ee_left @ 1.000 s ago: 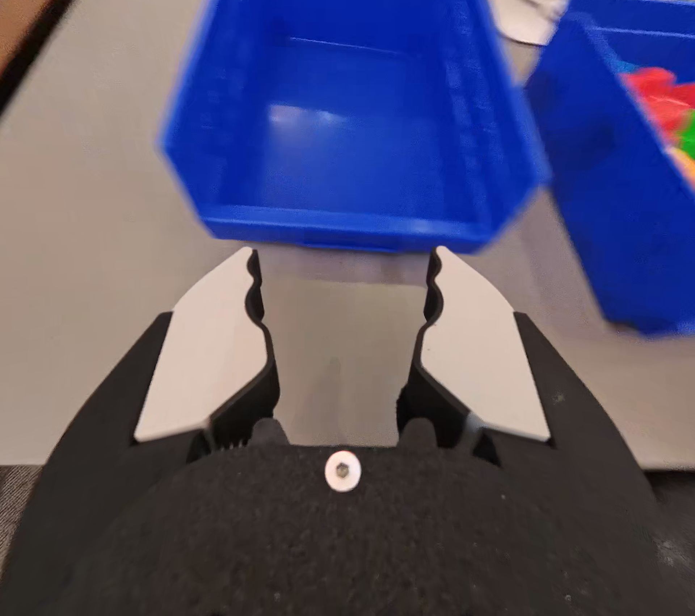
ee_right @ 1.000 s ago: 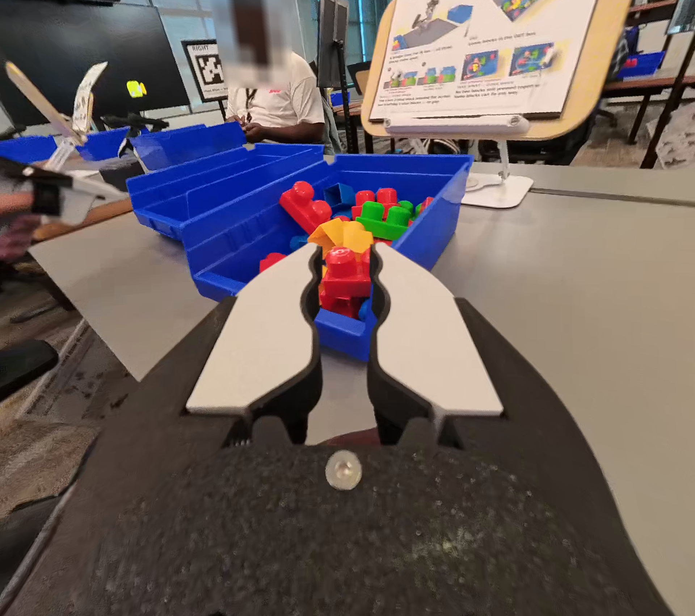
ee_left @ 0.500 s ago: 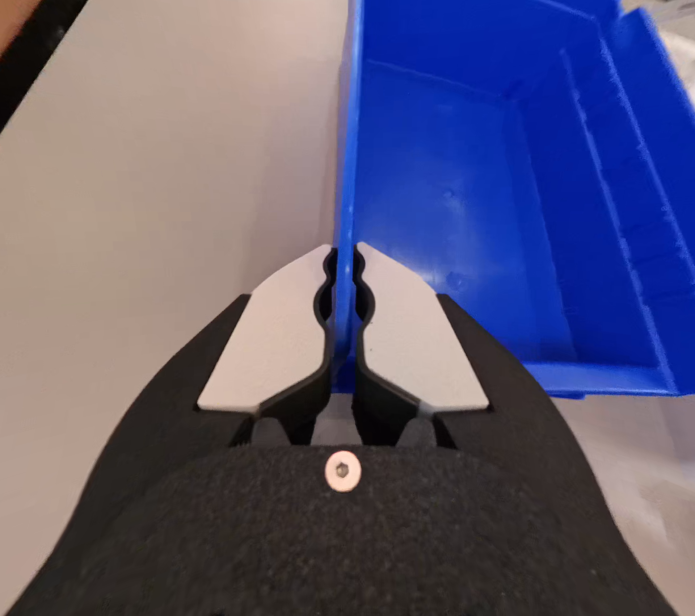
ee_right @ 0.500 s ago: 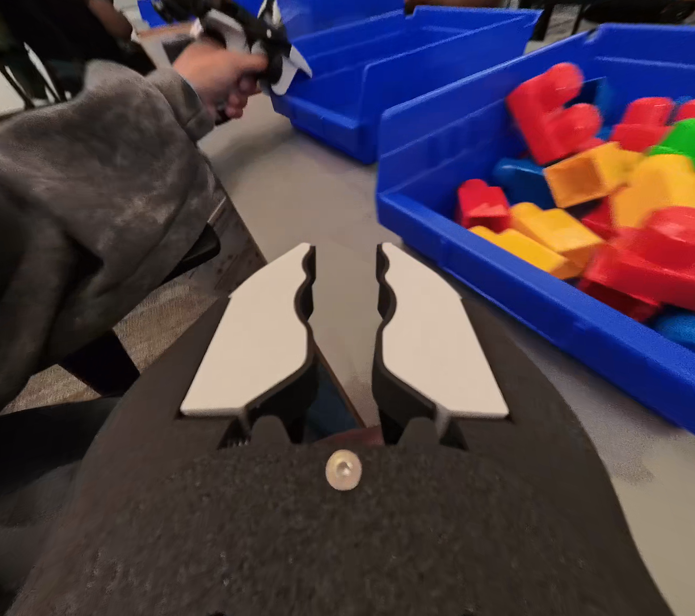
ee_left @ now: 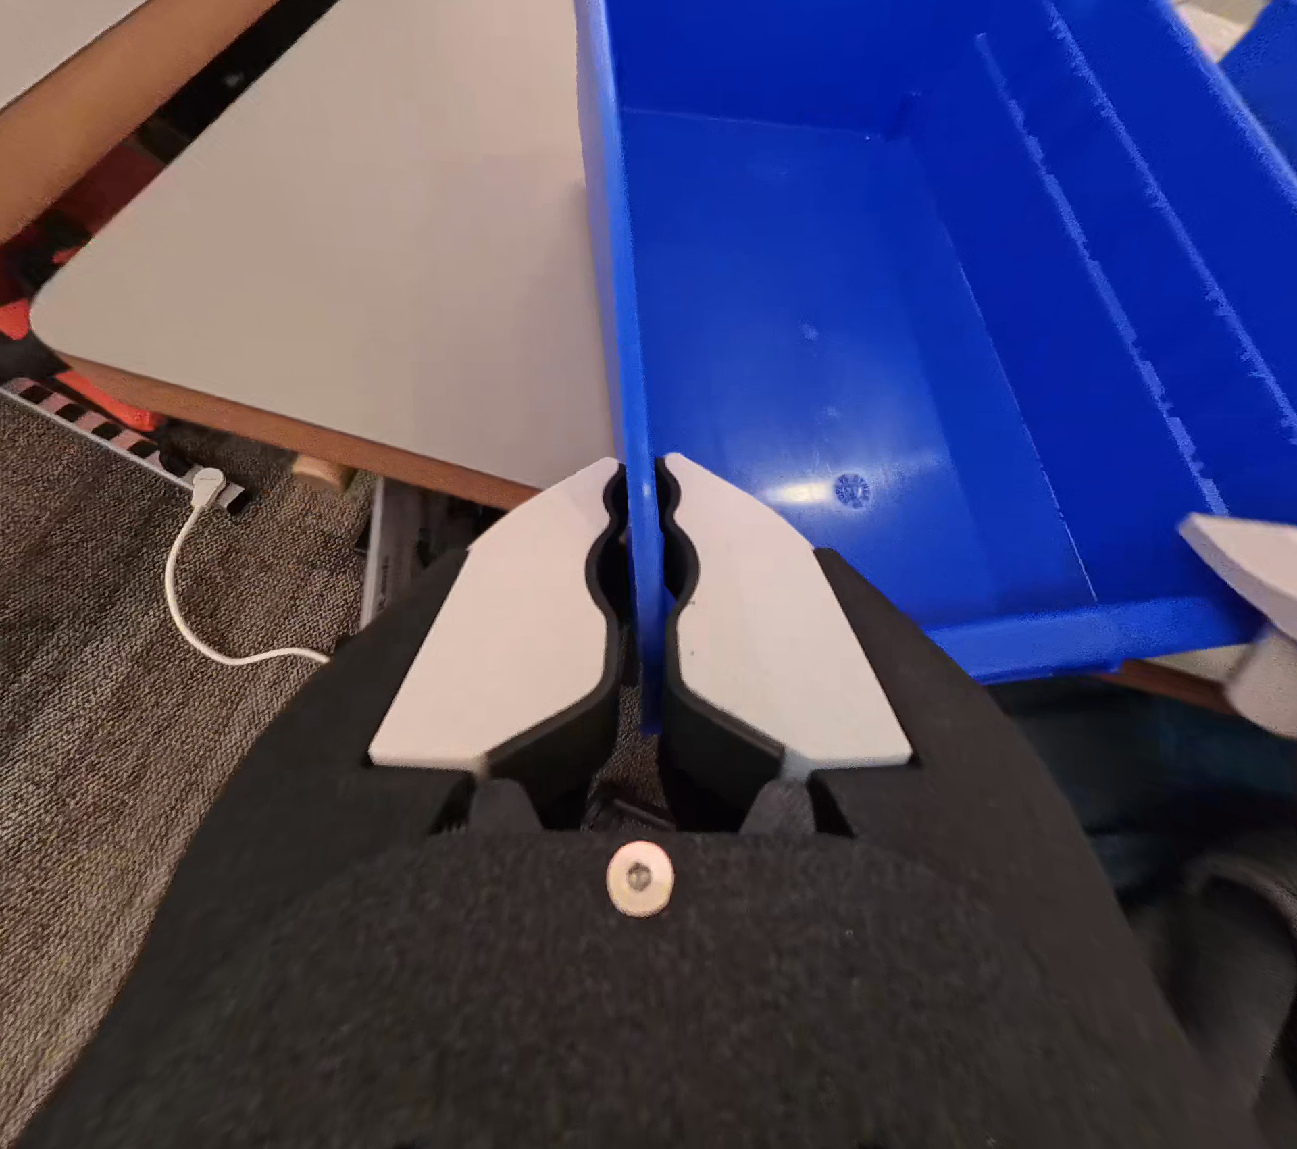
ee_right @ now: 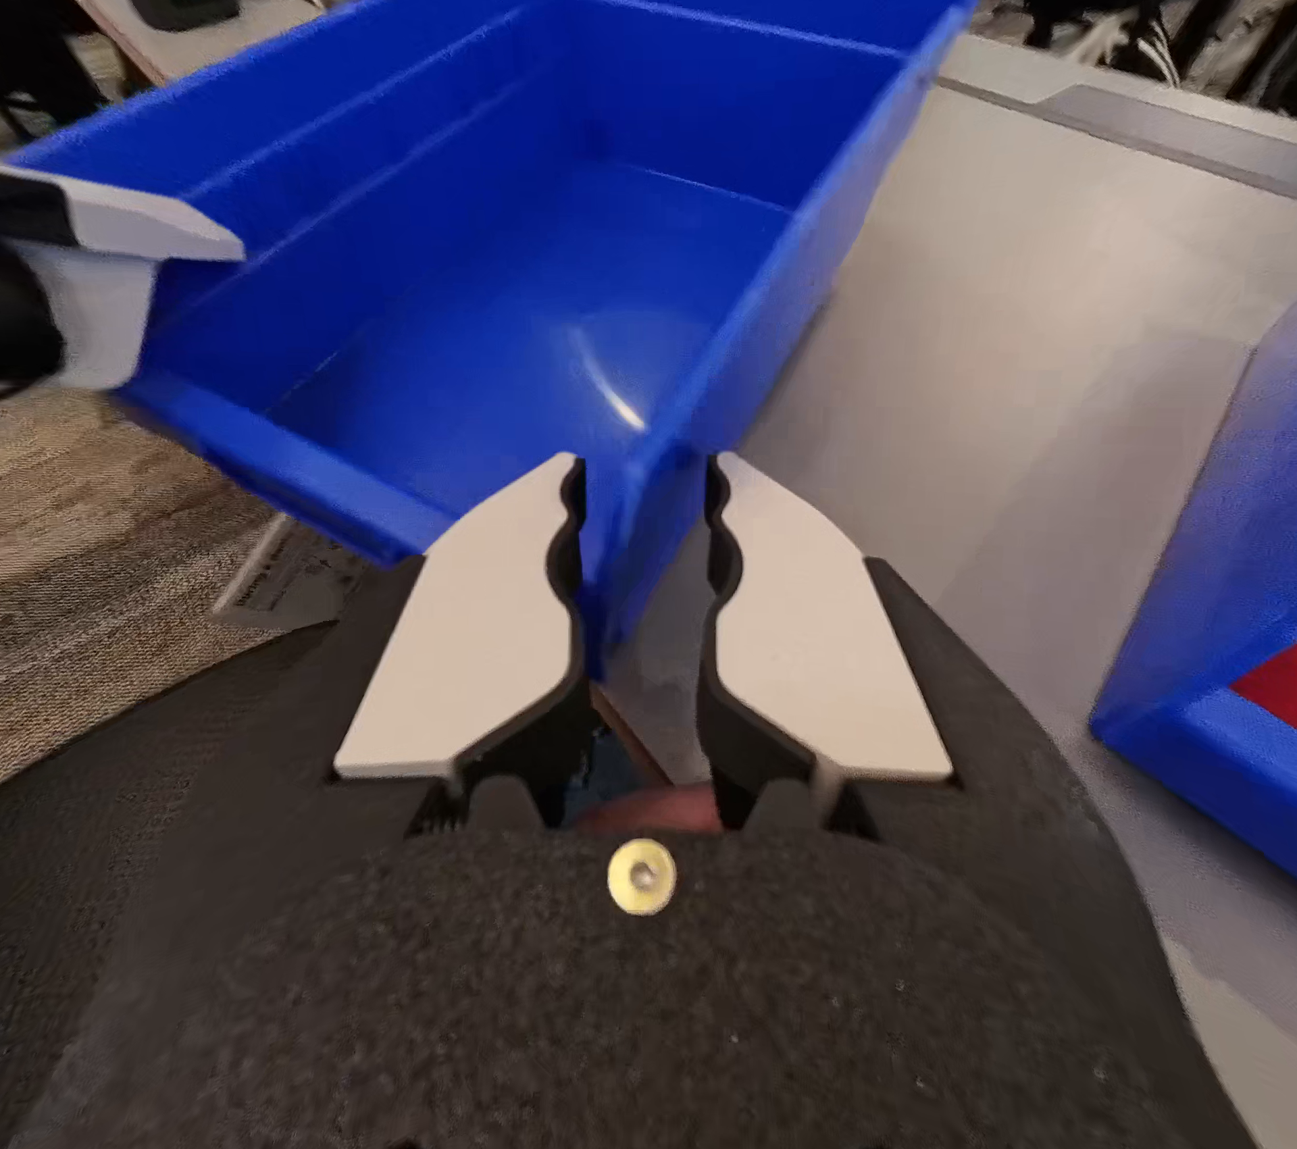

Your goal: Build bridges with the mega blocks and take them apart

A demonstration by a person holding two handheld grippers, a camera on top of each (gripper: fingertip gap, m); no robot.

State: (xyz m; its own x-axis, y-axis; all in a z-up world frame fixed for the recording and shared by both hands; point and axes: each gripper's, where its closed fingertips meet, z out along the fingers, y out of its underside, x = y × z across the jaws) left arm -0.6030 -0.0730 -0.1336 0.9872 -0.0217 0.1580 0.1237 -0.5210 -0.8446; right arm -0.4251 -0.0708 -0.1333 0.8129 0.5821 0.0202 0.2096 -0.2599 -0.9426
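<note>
Grey carpet [ee_left: 140, 589] lies below a pale grey table [ee_left: 337, 217] with a brown edge, and more tables and blurred seated people fill the room beyond in the right wrist view.

On the table's near corner sits a large empty blue bin [ee_left: 877, 273], its near end overhanging the table edge. A ridge runs along the inside of its right wall, and light glints on its bare floor.

A second blue bin [ee_right: 1221, 610] stands just right of it on the table, cut off by the frame. Only a patch of red [ee_right: 1270, 687] shows inside it, and whether that is one of the mega blocks cannot be told from here.

The left gripper [ee_left: 642, 470] is clamped on the empty bin's left wall near its front corner: the thin blue wall runs straight between the two grey fingers, which press it from both sides.

The right gripper [ee_right: 644, 462] straddles the bin's right front corner. Its fingers stand apart, the left one [ee_right: 484, 624] against or very near the wall's inner face, the right one [ee_right: 807, 624] clear of the outside with table showing in the gap. It is blurred.

Each gripper's tip shows at the edge of the other's view.

A white cable [ee_left: 189, 596] with a plug lies on the carpet by the table's edge.
</note>
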